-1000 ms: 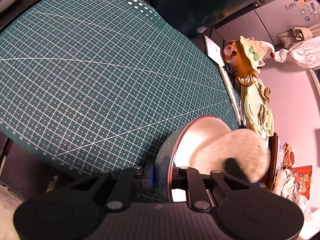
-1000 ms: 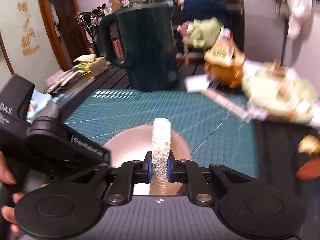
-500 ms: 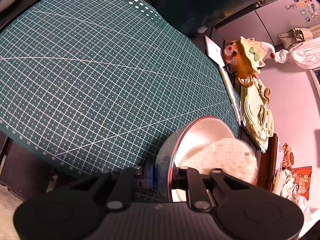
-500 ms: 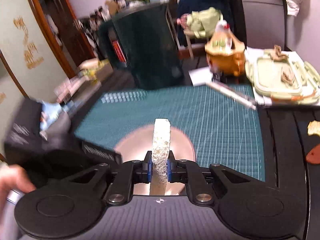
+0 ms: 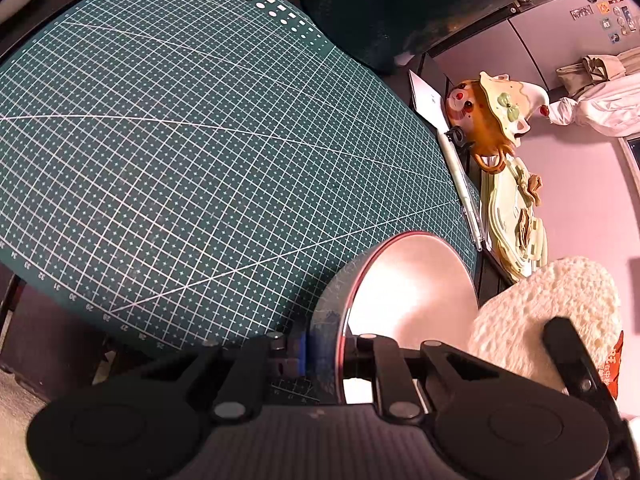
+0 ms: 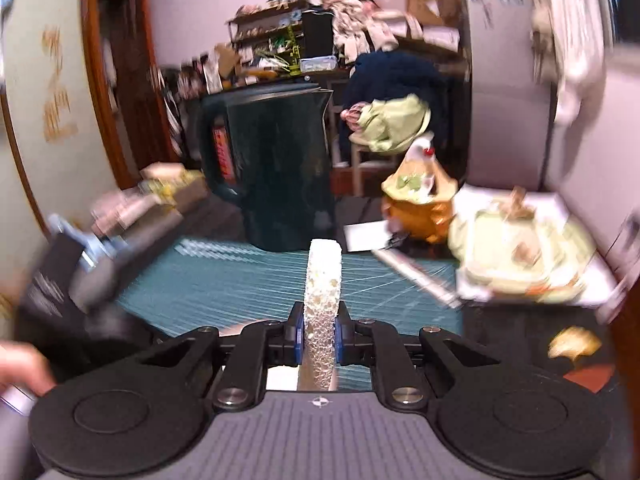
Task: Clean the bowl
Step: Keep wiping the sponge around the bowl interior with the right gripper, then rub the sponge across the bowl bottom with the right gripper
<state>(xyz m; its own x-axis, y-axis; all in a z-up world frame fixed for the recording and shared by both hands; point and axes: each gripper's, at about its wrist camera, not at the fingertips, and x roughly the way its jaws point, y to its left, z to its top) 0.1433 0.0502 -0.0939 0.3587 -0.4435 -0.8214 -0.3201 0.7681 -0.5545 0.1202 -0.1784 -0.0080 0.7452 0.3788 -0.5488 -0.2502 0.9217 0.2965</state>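
Bowl pinched by my left gripper [image 5: 322, 354], sponge by my right.

Lower right of the left view, the metal bowl [image 5: 412, 292] is clamped at its rim over the green mat [image 5: 200, 140]; the right gripper [image 6: 317, 336] squeezes the white sponge [image 6: 322, 280] at lower centre.

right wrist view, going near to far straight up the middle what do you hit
Right gripper shut on the sponge → green cutting mat → dark kettle → cluttered shelves at the back wall.
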